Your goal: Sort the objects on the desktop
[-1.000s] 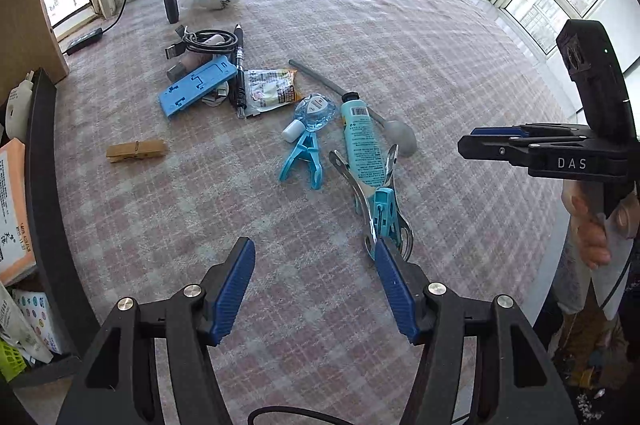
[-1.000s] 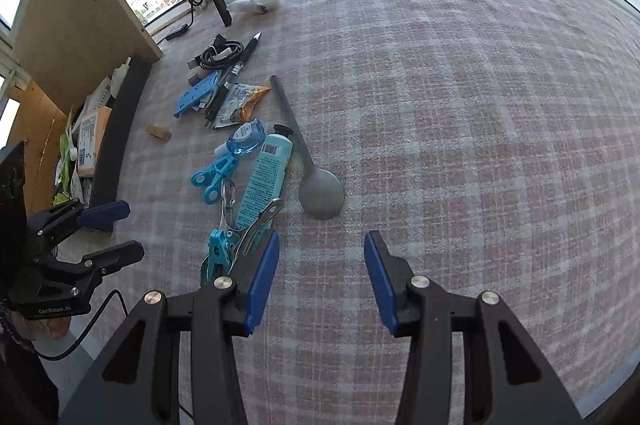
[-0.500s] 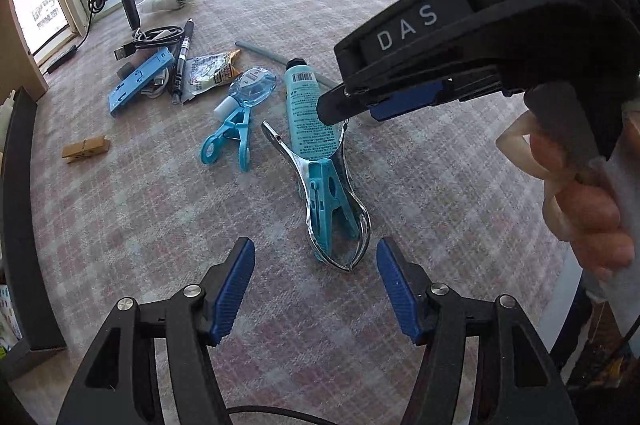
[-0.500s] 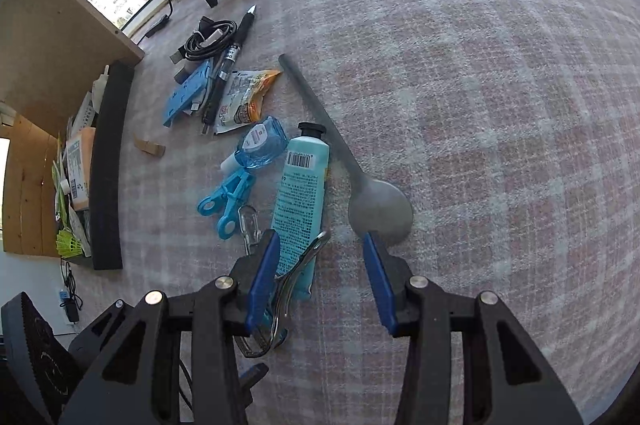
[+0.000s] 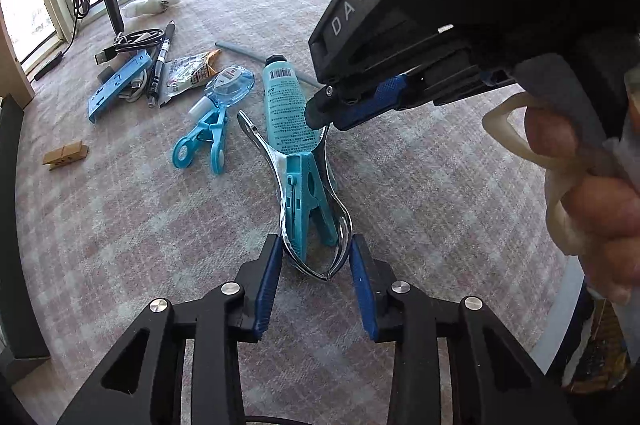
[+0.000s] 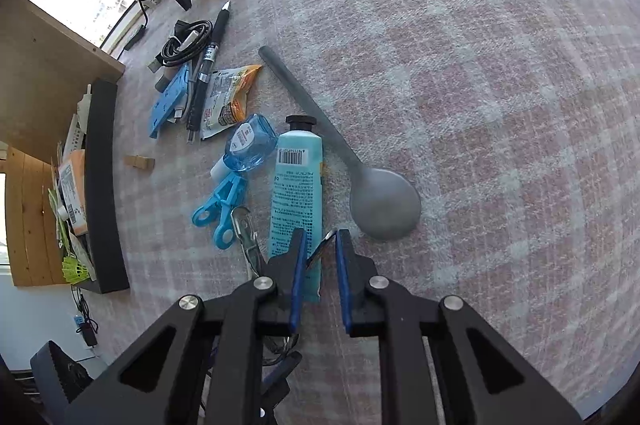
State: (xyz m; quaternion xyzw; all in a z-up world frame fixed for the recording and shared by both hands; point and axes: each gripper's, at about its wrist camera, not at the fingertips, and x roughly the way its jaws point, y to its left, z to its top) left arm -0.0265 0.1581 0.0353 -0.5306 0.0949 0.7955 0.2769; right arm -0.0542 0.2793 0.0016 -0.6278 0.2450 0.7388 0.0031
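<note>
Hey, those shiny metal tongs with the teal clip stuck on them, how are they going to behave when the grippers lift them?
The metal tongs look polished, so they may slip against the pads. Their two arms splay from a joined end, so they will probably spring and flex when squeezed. The teal clip is clamped onto one arm and will likely come up too, possibly weighting that side.

A pink-checked cloth surface (image 6: pixel 500 73) carries a grey spoon (image 6: pixel 384 203), a turquoise tube (image 6: pixel 297 193), blue clips (image 6: pixel 220 209), a snack packet (image 6: pixel 226 97), a pen (image 6: pixel 210 53) and a coiled cable (image 6: pixel 186 41).
</note>
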